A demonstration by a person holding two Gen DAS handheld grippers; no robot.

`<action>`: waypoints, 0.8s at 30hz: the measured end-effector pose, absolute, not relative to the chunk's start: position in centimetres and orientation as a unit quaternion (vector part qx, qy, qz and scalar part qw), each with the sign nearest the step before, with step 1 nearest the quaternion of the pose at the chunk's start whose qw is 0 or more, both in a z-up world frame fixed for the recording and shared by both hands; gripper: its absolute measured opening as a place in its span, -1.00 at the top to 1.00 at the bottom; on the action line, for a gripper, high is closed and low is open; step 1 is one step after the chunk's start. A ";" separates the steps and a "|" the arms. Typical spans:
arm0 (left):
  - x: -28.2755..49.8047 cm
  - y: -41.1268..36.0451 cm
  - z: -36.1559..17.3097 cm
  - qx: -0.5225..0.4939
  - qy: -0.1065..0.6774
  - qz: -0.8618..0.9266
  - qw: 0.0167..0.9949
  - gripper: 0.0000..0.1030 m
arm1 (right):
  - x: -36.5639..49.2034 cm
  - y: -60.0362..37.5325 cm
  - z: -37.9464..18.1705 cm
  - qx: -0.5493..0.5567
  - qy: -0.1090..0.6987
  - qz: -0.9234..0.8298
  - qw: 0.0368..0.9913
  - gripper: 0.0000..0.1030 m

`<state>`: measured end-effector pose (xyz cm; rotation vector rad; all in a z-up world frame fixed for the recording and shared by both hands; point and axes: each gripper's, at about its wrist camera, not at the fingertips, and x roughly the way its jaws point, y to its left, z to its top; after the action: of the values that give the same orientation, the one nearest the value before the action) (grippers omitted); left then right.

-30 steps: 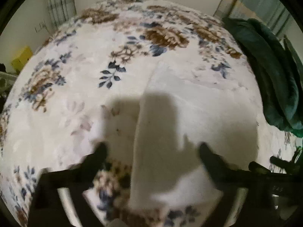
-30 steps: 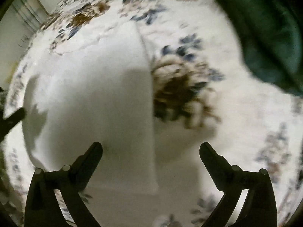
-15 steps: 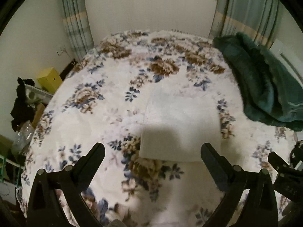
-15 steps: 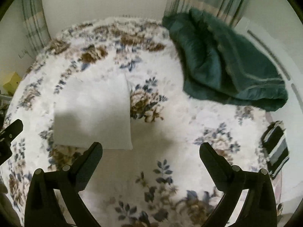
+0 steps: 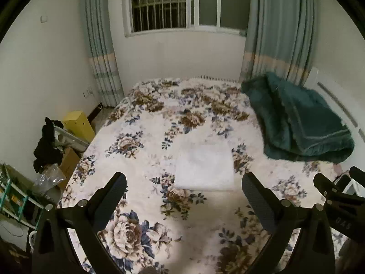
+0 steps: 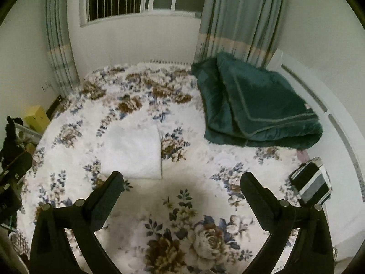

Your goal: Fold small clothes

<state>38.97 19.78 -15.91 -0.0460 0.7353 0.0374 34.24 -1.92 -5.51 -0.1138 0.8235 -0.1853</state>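
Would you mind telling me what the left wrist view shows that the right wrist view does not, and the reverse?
Only the left wrist view shows the clear bag and green rack beside the bed, plus the right tool at its edge. Only the right wrist view shows the striped cloth near the bed's right side. Both share the folded white cloth, the green blanket, the yellow box and the window.

Striped item (image 6: 313,183) — blurred, unidentifiable.
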 end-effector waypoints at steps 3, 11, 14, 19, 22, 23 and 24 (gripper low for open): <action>36.6 19.4 -13.6 -0.023 0.347 0.016 0.937 -1.00 | 30.8 -1.7 -1.9 -0.053 0.383 -0.084 0.918 -1.00; 30.1 18.8 -9.0 -0.037 0.326 0.003 0.945 -1.00 | 21.9 -2.0 5.7 -0.050 0.338 -0.074 0.937 -1.00; 28.0 18.6 -7.7 -0.031 0.311 0.009 0.950 -1.00 | 19.1 -2.4 8.0 -0.053 0.323 -0.072 0.942 -1.00; 25.6 18.4 -6.5 -0.029 0.300 0.015 0.953 -1.00 | 16.0 -2.9 10.3 -0.053 0.310 -0.067 0.947 -1.00; 24.7 18.3 -6.1 -0.032 0.299 0.015 0.954 -1.00 | 14.5 -3.0 11.2 -0.053 0.304 -0.065 0.949 -1.00; 24.6 18.3 -6.0 -0.033 0.299 0.014 0.954 -1.00 | 14.2 -3.2 11.4 -0.052 0.303 -0.065 0.949 -1.00; 24.4 18.3 -5.9 -0.034 0.299 0.016 0.954 -1.00 | 13.9 -3.2 11.6 -0.051 0.303 -0.064 0.950 -1.00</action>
<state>24.45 18.26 -5.92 -0.0690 0.6067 0.0329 13.91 -3.25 11.58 -0.1041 0.6158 -0.1298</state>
